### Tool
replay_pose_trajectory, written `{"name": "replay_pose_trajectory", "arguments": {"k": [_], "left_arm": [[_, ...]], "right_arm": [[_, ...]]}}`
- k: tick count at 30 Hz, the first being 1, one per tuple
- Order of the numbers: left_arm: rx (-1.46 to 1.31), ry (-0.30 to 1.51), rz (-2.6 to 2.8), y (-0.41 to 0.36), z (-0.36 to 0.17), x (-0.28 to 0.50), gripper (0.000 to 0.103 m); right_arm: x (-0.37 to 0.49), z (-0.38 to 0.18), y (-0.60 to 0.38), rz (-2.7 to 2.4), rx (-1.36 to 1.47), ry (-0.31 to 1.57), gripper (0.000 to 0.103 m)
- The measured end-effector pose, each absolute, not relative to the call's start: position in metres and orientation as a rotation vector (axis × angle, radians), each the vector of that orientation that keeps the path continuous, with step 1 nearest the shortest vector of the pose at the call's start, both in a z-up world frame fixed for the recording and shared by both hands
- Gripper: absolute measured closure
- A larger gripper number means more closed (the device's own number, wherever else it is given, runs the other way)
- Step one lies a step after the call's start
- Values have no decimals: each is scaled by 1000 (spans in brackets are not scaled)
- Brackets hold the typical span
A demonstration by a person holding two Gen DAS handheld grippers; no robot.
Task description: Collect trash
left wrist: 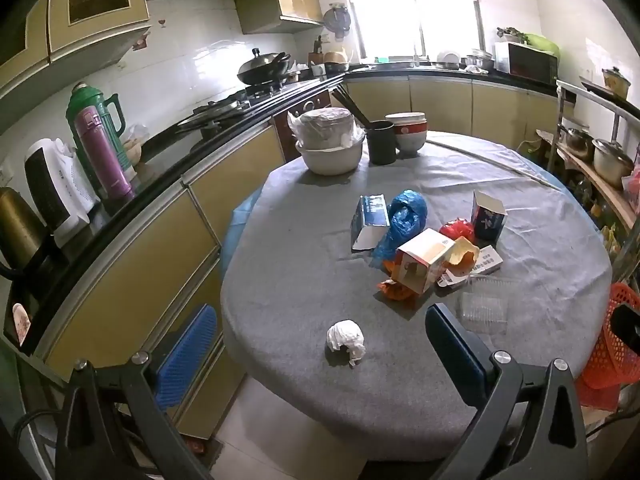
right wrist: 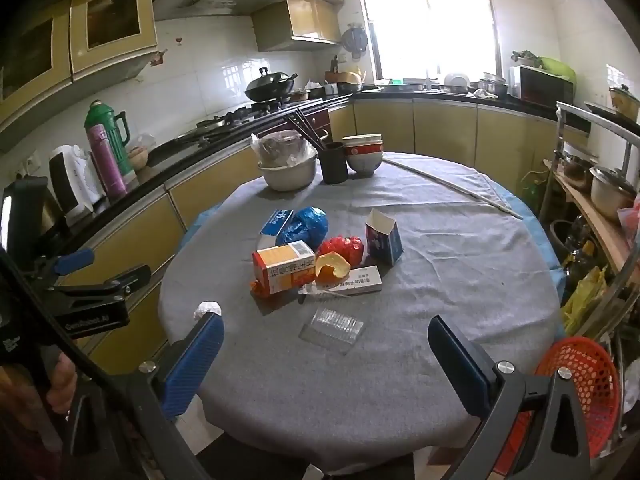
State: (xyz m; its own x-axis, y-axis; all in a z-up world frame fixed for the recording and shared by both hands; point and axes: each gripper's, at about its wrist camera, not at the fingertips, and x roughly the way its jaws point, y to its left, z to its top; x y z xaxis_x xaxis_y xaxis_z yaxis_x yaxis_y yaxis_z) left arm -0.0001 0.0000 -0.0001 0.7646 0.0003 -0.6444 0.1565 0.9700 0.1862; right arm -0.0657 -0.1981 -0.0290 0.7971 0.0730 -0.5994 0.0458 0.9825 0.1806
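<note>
both grippers, left gripper (left wrist: 320,344) and right gripper (right wrist: 326,344), hover with jaws wide and empty over the grey table (left wrist: 520,208); boxes, bags and peel are piled mid-table, crumpled tissue (left wrist: 346,339) lies near its front edge, red basket (right wrist: 580,376) at right

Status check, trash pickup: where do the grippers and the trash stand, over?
Left gripper open, empty. Right gripper open, empty. Trash pile untouched on table; red basket at right edge. Nothing in the way.
</note>
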Motion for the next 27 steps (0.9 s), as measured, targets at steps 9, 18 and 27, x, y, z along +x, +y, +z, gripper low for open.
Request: {"name": "replay_pose_trajectory", "arguments": {"k": [9,18,27], "left_arm": [[236,700,-87,1,-7,5,0],[225,699,-90,8,-7,0,0],[240,706,-85,1,-4,-3,0]], "right_arm": [[-66,-30,-194,13,185,647,0],[-67,-31,-196,11,180,644,0],[-69,-34,-199,11,194,633,0]]}}
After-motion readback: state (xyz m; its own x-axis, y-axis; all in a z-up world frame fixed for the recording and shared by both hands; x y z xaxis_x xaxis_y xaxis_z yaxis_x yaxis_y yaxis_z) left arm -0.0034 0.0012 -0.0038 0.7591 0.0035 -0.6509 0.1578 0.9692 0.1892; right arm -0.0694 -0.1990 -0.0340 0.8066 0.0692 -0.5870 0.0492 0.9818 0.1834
